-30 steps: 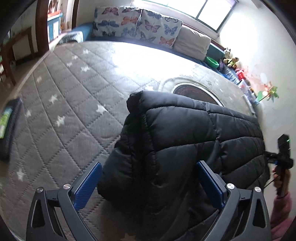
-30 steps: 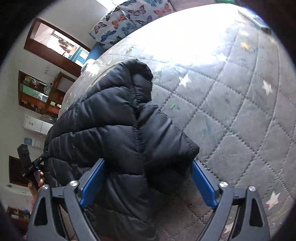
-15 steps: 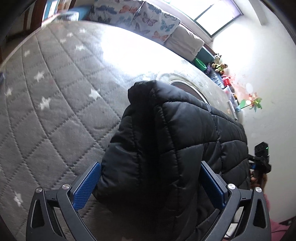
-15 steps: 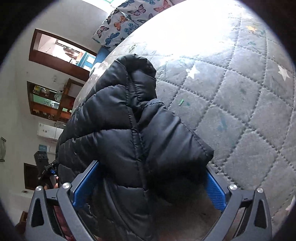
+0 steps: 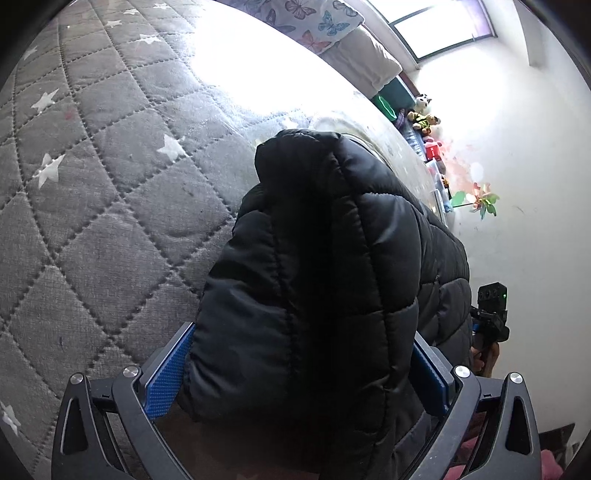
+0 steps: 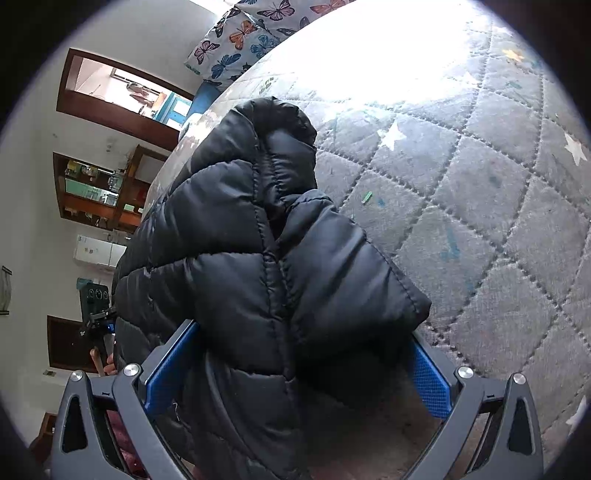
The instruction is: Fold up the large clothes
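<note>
Both grippers have closed in on the black puffer jacket [image 5: 317, 295] over the last second, so it now fills far more of each wrist view and hides more of the bed behind it. Folded into a thick bundle, the jacket lies on the grey quilted bed cover [image 5: 110, 184] with white stars.

One end of the bundle sits between the wide-spread blue pads of the left gripper [image 5: 299, 373], bulging out to both pads; whether they press on it cannot be told. At the jacket's far end, the right gripper [image 6: 299, 369] also stands wide, its pads flanking the quilted bundle. That same gripper's body shows small beyond the jacket in the left wrist view.

Butterfly-print pillows [image 6: 243, 37] lean at the head of the bed, far from the jacket. Beyond the jacket, along the white wall, stand small toys [image 5: 424, 114] and a window [image 5: 443, 26]. A wooden doorway [image 6: 118, 99] shows past the jacket's left side in the right wrist view.
</note>
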`<move>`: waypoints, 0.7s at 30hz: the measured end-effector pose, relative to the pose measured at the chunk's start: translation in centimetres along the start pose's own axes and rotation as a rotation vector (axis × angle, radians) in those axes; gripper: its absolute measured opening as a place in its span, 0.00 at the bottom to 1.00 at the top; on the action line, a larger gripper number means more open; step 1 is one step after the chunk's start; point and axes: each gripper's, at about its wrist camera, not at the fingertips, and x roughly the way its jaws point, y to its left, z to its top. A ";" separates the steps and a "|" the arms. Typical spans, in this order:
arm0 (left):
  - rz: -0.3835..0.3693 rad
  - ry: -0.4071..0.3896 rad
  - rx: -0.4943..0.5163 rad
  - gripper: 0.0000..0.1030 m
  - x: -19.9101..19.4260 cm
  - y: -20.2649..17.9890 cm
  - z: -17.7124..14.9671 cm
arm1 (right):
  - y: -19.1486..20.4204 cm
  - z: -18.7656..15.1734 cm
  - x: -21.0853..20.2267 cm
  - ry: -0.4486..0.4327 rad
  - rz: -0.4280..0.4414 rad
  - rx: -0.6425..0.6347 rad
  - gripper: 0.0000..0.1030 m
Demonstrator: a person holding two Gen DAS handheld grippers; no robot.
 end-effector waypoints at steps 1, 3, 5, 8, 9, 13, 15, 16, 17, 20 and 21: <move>-0.005 0.006 0.000 1.00 0.1 -0.1 0.1 | 0.1 0.0 0.1 -0.003 -0.001 0.000 1.00; -0.001 0.012 0.006 1.00 0.2 -0.3 0.2 | 0.3 0.0 0.3 -0.008 -0.005 -0.001 1.00; 0.015 0.007 0.018 0.95 -0.3 -0.9 0.0 | 0.3 -0.1 0.3 -0.014 -0.005 0.001 1.00; 0.031 -0.003 0.042 0.79 -1.8 -2.0 -0.5 | 0.1 -0.2 0.3 -0.019 -0.005 0.003 1.00; 0.040 -0.006 0.058 0.76 -2.1 -2.4 -0.5 | 0.1 -0.2 0.4 -0.019 -0.005 0.004 1.00; 0.066 -0.014 0.072 0.73 -2.9 -3.3 -0.7 | 0.1 -0.3 0.4 -0.022 -0.004 0.003 1.00; 0.074 -0.021 0.076 0.72 -3.1 -3.5 -0.7 | 0.1 -0.3 0.4 -0.025 -0.004 0.005 1.00; 0.073 -0.021 0.075 0.72 -3.2 -3.5 -0.8 | 0.1 -0.3 0.3 -0.026 -0.003 0.005 1.00; 0.065 -0.018 0.061 0.75 -3.3 -3.3 -0.7 | 0.1 -0.3 0.3 -0.026 -0.002 0.005 1.00; 0.058 -0.008 0.044 0.87 -2.6 -2.9 -0.9 | 0.1 -0.3 0.4 -0.027 -0.004 0.006 1.00; 0.051 -0.004 0.034 0.89 -2.6 -2.7 -0.8 | 0.1 -0.3 0.4 -0.026 -0.004 0.006 1.00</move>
